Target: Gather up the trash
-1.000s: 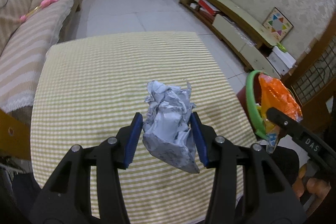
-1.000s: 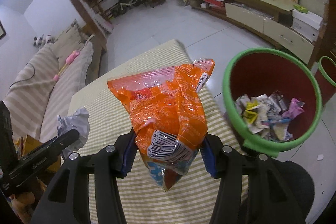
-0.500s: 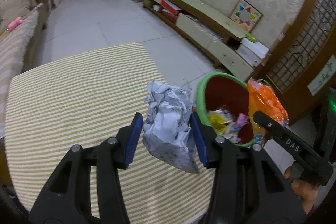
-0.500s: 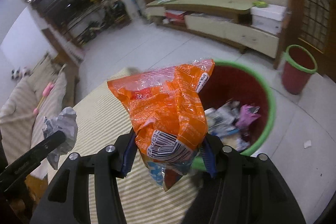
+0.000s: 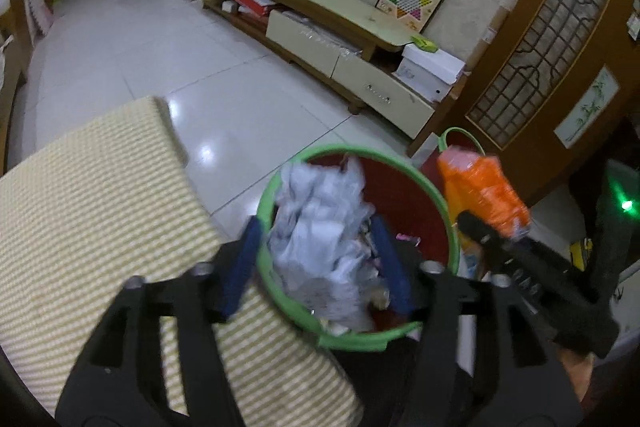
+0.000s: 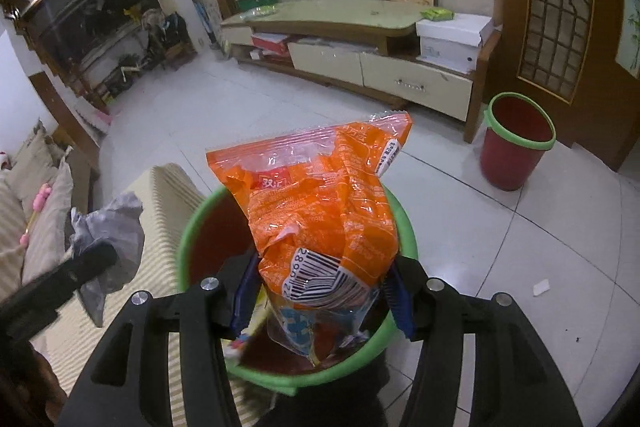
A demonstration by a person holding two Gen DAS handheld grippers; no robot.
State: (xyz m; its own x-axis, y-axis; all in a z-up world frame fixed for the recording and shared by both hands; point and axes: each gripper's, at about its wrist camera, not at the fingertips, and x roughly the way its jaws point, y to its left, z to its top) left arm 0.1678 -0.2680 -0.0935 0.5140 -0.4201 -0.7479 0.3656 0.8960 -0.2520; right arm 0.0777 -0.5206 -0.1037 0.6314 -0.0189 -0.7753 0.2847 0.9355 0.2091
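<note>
My left gripper [image 5: 316,259] is shut on a crumpled grey-white paper wad [image 5: 320,227], held over the red bin with a green rim [image 5: 266,195] that stands beside the table. My right gripper [image 6: 320,287] is shut on an orange snack bag [image 6: 320,203] and holds it above the same bin [image 6: 188,231]. The bag also shows in the left wrist view [image 5: 480,191] at the bin's right side. The wad shows in the right wrist view [image 6: 108,231] at the bin's left. Several pieces of trash lie in the bin.
A table with a yellow striped cloth [image 5: 88,211] lies left of the bin. A second red bin with a green rim [image 6: 516,143] stands on the tiled floor by a low TV cabinet [image 6: 360,51]. A sofa [image 6: 36,203] is at far left.
Both grippers have swung right, off the table, to above the bin, each still holding its trash. The bin now sits directly under both.
</note>
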